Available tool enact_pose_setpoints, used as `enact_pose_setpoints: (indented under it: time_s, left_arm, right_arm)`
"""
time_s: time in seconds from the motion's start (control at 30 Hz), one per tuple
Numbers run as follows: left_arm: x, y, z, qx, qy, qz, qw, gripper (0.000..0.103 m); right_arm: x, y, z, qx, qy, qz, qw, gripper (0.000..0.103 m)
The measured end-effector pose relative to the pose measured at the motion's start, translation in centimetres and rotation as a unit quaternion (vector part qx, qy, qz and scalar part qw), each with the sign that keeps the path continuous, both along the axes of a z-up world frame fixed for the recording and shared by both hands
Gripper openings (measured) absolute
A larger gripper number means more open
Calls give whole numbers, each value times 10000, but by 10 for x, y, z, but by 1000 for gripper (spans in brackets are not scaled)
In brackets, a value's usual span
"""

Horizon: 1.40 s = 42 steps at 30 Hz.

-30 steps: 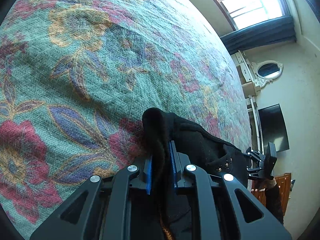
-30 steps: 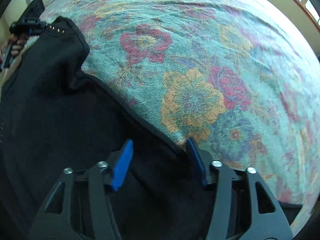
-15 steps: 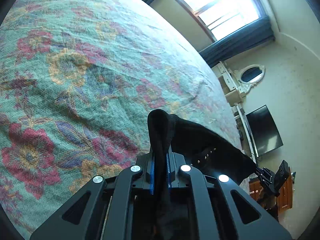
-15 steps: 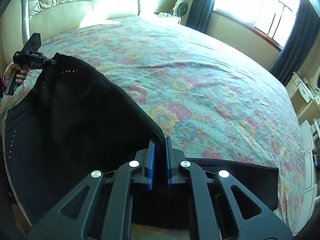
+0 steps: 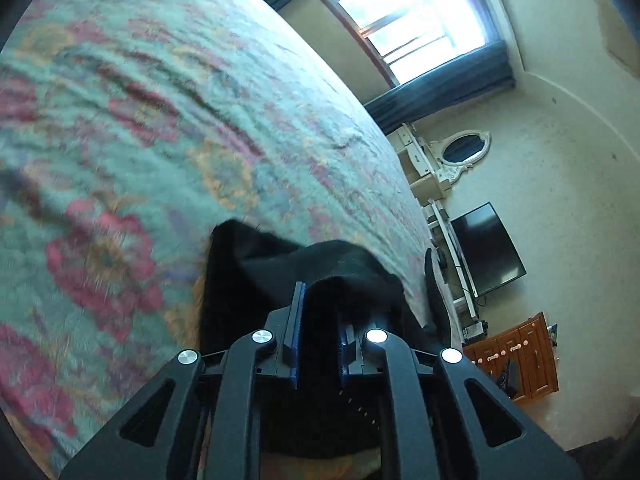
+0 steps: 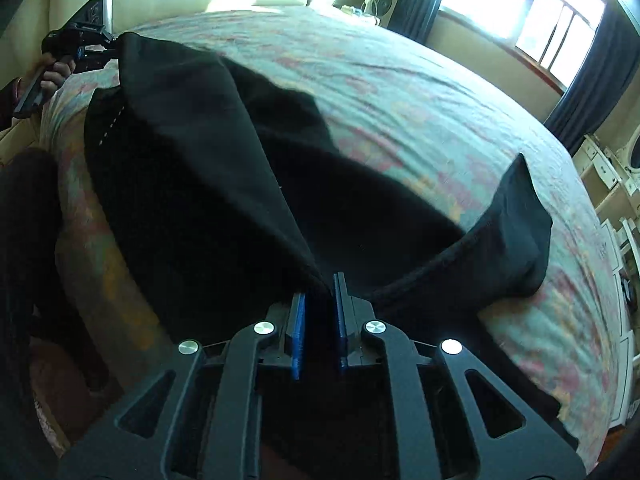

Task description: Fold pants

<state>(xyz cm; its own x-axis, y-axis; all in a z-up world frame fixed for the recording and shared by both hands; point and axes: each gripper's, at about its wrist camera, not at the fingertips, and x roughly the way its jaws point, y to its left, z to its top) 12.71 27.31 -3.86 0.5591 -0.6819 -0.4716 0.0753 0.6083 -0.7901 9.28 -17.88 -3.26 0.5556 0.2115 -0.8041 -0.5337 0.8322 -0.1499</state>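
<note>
1. Black pants (image 6: 224,184) spread wide over the floral bedspread (image 6: 420,92) only in the right wrist view, stretched taut between the two grippers, with one leg end (image 6: 516,236) bunched on the bedspread to the right; the left wrist view catches just a dark fold (image 5: 256,276) of them.
2. Only the left wrist view shows the wall television (image 5: 486,248), oval mirror (image 5: 466,148) and wooden drawers (image 5: 516,356) beyond the bedspread.
3. Motion blur smears the bedspread's flowers in the left wrist view, and the pants' lower part is hidden behind both grippers' frames.
4. Left gripper (image 5: 318,332) clamps a fold of the pants; from the right wrist view it sits at the bedspread's far left corner (image 6: 86,46), held by a hand (image 6: 56,74).
5. Right gripper (image 6: 319,320) pinches the pants' edge; its jaws have just been closing onto that cloth, then easing slightly, and it tilts steeply down toward the bedspread.
</note>
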Motion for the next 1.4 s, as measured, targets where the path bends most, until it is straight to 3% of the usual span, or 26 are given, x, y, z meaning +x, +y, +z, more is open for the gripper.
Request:
enact_pose_setpoints:
  time_s: [0.07,0.13,0.17,0.27,0.37,0.43,0.5,0.6,0.7,0.87,0.93,1.0,1.07,1.17,1.23,1.3,1.4]
  left_arm:
    - [-18,4,-19,-3,325,224,9992,14]
    - [-36,11,-28,-143,444,560,9973,16]
    - [-45,15,-31,-286,476,715,9959,17]
    - [-63,16,-28,-615,497,1041,9914,24]
    - [-66,3,-22,-821,463,1090,9896,30]
    - [-62,-8,-21,-968,475,1130,9877,30]
    - [-56,-19,-23,-940,599,1249,9859,30]
    - [-45,-26,-34,-534,861,1655,9810,30]
    - [-34,-24,-45,-633,1001,2037,9718,30]
    - [-19,-31,-38,-436,879,2286,9686,30]
    - [-17,-31,-40,-693,940,2377,9643,30]
    - [-16,-31,-43,-952,986,2434,9602,18]
    - [-16,-34,-45,-952,1005,2491,9585,14]
    - [-19,-36,-45,-952,973,2514,9583,12]
    - [-13,-37,-46,-862,1031,2514,9585,12]
    - [-14,-53,-45,-762,1095,2526,9583,13]
    - [-11,-60,-40,-640,1152,2553,9579,15]
  right_arm:
    - [-3,0,-4,259,145,-236,9993,27]
    - [0,-13,5,1197,454,-651,9896,60]
    - [-1,-21,9,1744,608,-935,9783,66]
    - [6,-42,4,3079,1328,-1651,9275,68]
    - [7,-51,-17,4096,1932,-2280,8619,68]
    - [3,-54,-30,4436,2094,-2610,8314,68]
    - [1,-54,-37,4638,2070,-2838,8134,68]
    - [0,-53,-37,4755,1901,-2996,8050,69]
    - [-4,-51,-40,4883,1900,-3073,7944,69]
    - [-10,-54,-44,5055,1771,-3142,7838,70]
    - [-11,-55,-45,5192,1783,-3205,7720,71]
    - [-12,-56,-46,5275,1797,-3263,7635,72]
    - [-17,-60,-48,5337,1801,-3396,7533,72]
    - [-23,-72,-55,5539,1836,-3636,7262,72]
    - [-19,-72,-58,5597,1891,-3749,7145,72]
    - [-18,-75,-58,5565,1883,-3839,7124,72]
    - [-14,-69,-52,5403,1808,-3951,7207,73]
